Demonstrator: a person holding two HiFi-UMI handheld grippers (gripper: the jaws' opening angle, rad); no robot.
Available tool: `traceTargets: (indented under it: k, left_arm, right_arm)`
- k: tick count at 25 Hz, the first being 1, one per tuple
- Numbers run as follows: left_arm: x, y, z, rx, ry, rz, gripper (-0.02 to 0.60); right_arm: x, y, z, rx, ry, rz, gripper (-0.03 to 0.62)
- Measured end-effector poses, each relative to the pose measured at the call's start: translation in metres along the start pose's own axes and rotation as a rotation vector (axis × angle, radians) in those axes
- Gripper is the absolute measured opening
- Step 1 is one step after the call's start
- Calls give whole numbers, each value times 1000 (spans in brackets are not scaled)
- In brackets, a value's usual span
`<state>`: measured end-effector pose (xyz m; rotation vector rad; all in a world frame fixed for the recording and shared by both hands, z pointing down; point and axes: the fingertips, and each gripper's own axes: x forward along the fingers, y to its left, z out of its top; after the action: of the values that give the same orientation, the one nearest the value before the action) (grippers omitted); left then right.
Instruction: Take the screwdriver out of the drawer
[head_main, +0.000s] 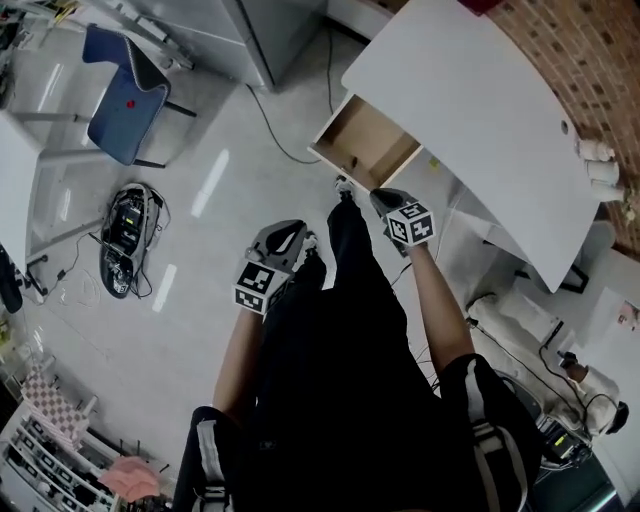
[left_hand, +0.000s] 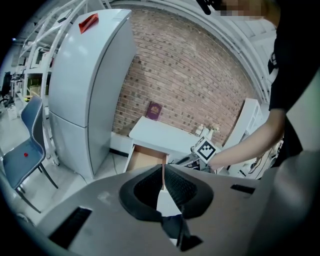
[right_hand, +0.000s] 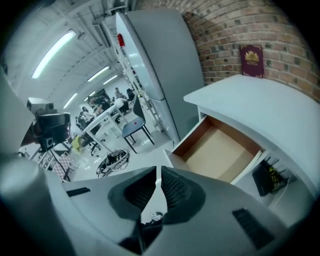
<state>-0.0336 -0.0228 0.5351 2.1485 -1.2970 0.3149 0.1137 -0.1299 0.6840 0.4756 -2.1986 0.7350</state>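
Note:
The drawer (head_main: 365, 140) stands pulled out from under the white table (head_main: 470, 110). Its brown inside shows bare in the right gripper view (right_hand: 220, 150), and I see no screwdriver in any view. My right gripper (head_main: 377, 197) hangs just in front of the drawer's near corner; its jaws (right_hand: 158, 172) stand a narrow gap apart with nothing between them. My left gripper (head_main: 303, 240) is lower and to the left, beside my legs, farther from the drawer (left_hand: 146, 159). Its tips (left_hand: 163, 167) meet, empty. The right gripper's marker cube (left_hand: 206, 148) shows in the left gripper view.
A dark red book (right_hand: 251, 61) leans against the brick wall on the table. A tall grey cabinet (left_hand: 85, 90) stands left of the table. A blue chair (head_main: 125, 95) and a cabled device (head_main: 125, 230) are on the floor at left. Black gear (right_hand: 267, 177) sits under the table.

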Motion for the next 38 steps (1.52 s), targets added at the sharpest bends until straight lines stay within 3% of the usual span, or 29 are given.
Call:
traceTargets:
  k: [5,14,29,38]
  left_arm:
    - [12,17,-4,-43,14,16,23]
    - [38,29,-20,-115,36,40,23]
    - [55,64,-71,-274,44,138,23]
    - [65,68,-97,-355,34,165,23]
  right_arm:
    - [35,-38,-11,222,39,-9,94]
    - [101,-93,-27,430,133,-61,127]
    - [204,-145,-66,338,456,-128,156]
    - [240,-172,-76,358,532,-127,156]
